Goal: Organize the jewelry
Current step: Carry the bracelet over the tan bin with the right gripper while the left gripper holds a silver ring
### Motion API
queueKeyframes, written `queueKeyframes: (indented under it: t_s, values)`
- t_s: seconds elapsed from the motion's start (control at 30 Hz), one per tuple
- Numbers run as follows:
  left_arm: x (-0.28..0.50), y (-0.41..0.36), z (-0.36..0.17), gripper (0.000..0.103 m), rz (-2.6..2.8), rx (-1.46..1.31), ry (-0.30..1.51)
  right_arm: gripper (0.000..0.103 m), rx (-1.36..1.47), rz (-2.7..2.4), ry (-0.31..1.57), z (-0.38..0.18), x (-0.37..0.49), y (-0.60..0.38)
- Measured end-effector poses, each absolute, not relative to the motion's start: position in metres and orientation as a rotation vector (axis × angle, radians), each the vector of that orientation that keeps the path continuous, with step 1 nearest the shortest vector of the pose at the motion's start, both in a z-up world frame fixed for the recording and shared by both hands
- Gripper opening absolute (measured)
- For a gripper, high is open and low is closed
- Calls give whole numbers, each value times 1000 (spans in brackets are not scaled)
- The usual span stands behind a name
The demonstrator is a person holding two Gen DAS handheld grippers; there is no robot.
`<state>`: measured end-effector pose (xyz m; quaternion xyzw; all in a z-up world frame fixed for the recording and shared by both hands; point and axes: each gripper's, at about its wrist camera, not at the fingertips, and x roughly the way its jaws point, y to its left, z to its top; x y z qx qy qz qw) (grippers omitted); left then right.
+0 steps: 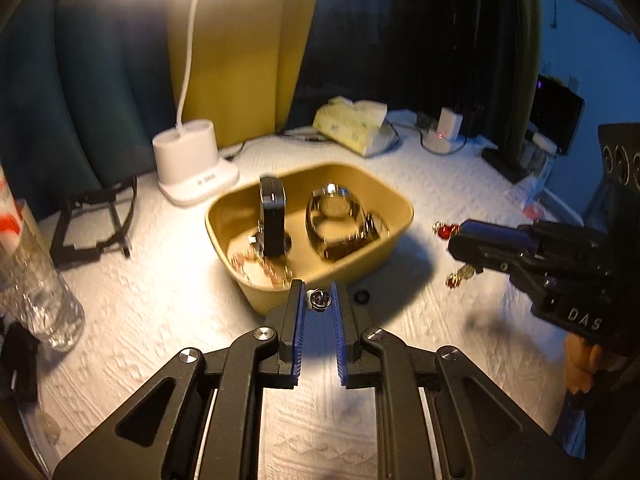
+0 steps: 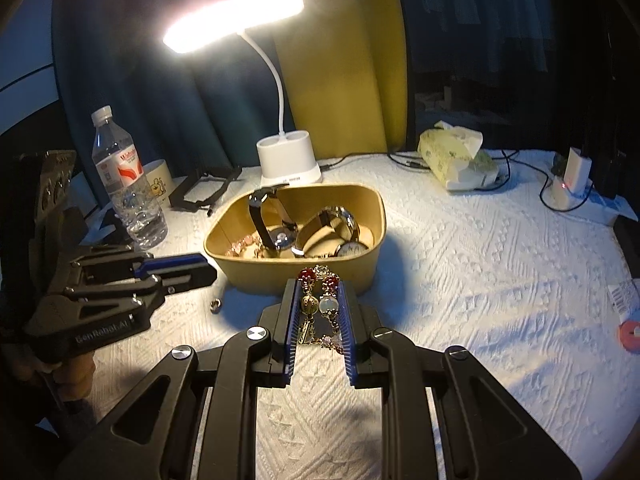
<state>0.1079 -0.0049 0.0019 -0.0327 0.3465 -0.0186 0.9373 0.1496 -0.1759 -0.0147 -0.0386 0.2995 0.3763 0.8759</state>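
**Both grippers loaded beside the tray**

The left gripper (image 1: 320, 294) angles down, clamped on a small silver ring (image 1: 320, 299) before the tan tray (image 1: 256, 300). Only the right wrist view shows the right gripper (image 2: 319, 294) pinching a beaded bracelet (image 2: 320, 304); its lower end blurs.

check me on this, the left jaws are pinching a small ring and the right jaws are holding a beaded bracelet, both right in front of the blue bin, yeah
One thing is off: the bin is tan, not blue, as both wrist views show. The rest holds: the left gripper is shut on a small ring, and the right gripper is shut on a beaded bracelet, both just in front of the bin.
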Motion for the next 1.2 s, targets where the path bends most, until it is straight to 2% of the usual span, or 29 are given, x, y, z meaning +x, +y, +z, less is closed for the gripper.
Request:
queueKeyframes:
  t_s: [0.27, 0.77, 0.83, 0.9, 1.2]
  values:
    - [124, -3, 14, 15, -48, -70, 672, 19, -85, 786, 584, 1, 158, -172]
    - [145, 10, -1, 15, -81, -167, 725, 19, -90, 794, 578, 2, 174, -160]
    - [144, 12, 0, 27, -82, -172, 719, 19, -96, 801, 574, 4, 176, -155]
    - [142, 14, 0, 32, -85, -183, 713, 19, -101, 808, 570, 5, 177, -151]
    - [132, 35, 4, 32, -53, -223, 688, 19, -133, 844, 558, 10, 179, -128]
